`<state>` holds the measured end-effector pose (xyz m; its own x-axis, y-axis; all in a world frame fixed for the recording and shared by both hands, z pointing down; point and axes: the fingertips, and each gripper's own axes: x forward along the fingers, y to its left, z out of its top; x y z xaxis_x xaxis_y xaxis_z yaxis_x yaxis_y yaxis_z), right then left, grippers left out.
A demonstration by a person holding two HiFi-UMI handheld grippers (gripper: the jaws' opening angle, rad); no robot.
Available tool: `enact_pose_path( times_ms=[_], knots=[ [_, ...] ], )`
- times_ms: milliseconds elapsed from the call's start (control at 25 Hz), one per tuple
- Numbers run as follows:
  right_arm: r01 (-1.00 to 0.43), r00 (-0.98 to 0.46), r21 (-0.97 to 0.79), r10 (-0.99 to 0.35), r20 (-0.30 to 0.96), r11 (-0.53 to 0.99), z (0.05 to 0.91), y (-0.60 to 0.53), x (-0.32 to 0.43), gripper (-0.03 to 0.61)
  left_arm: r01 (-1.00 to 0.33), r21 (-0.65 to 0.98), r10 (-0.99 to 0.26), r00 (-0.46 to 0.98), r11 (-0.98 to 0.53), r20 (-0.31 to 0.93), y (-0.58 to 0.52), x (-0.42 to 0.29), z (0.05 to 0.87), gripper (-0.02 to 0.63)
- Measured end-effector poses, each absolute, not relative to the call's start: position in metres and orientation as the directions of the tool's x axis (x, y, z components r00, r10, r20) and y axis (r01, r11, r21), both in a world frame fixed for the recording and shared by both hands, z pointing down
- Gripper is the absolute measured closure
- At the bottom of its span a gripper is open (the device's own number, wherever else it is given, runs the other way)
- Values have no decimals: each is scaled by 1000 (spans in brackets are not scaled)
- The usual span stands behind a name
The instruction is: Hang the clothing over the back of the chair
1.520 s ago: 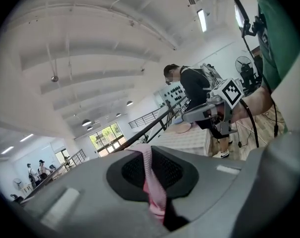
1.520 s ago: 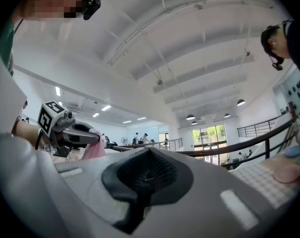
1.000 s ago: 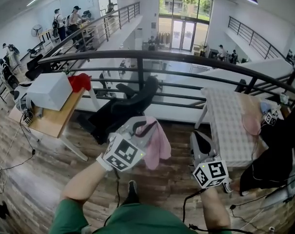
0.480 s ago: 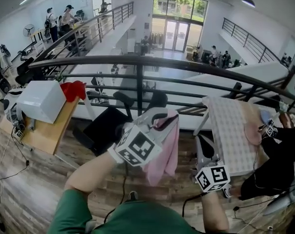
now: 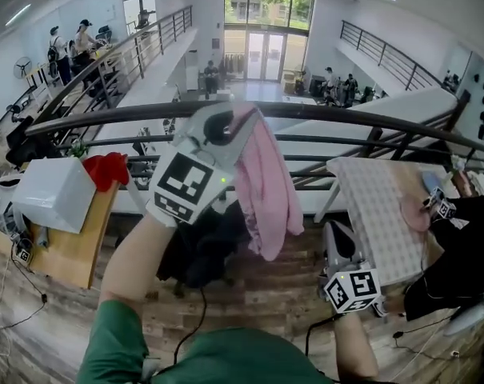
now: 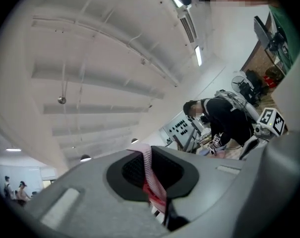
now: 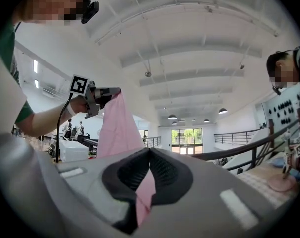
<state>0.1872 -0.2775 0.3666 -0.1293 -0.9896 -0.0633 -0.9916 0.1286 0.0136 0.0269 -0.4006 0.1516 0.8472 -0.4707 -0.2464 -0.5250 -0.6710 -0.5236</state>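
Note:
My left gripper [image 5: 224, 125] is raised high in the middle of the head view, shut on a pink garment [image 5: 267, 189] that hangs down from its jaws. In the left gripper view a striped pink fold [image 6: 149, 178] is pinched between the closed pads. A black office chair [image 5: 200, 250] stands on the floor below the hanging garment, partly hidden by my left arm. My right gripper [image 5: 335, 232] is low at the right, jaws together with nothing held. In the right gripper view the garment [image 7: 118, 124] hangs ahead of the right gripper [image 7: 150, 151].
A dark metal railing [image 5: 362, 118] runs across just beyond the chair. A wooden desk [image 5: 62, 254] with a white box [image 5: 51, 192] and a red cloth [image 5: 106, 169] is at left. A checked table [image 5: 378, 214] and a person in black [image 5: 458, 246] are at right.
My left gripper has lifted the pink garment up and forward, from beside the chair to well above it. The right gripper has shifted a little and stays low.

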Motion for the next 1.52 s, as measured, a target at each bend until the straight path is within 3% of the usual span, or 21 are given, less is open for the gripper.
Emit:
enact_pose_path(
  times_ms=[240,560,720,880,960,1040,1120,1320,1520],
  knots=[
    [-989,-146,10,-988,-46,145,381,-309,154,575,-669,-376,-621,740,-641,-258,-495,-67,167,594],
    [-984,-180,12,-984,-11,179,385,-330,128,575,-748,-76,-751,661,-659,0,-575,-159,314,594],
    [-976,-220,3,-975,23,220,397,-346,118,575,-715,148,-704,699,-683,125,-579,-184,405,594],
    [-968,-249,-4,-968,24,249,398,-366,116,575,-575,390,-526,817,-719,235,-555,-186,504,590],
    [-965,-262,-2,-965,-2,262,388,-377,117,575,-542,462,-468,840,-702,274,-541,-193,545,537],
    [-963,-270,0,-962,-34,270,377,-388,119,575,-545,502,-452,838,-672,304,-528,-206,575,428],
    [-961,-276,3,-959,-60,276,371,-399,122,575,-573,520,-472,819,-634,328,-522,-223,595,393],
    [-953,-303,0,-949,-90,304,365,-428,125,575,-669,496,-592,735,-553,331,-530,-253,595,382],
    [-938,-343,-14,-933,-111,347,353,-460,131,575,-815,318,-763,571,-484,301,-551,-253,543,424]
  ],
)
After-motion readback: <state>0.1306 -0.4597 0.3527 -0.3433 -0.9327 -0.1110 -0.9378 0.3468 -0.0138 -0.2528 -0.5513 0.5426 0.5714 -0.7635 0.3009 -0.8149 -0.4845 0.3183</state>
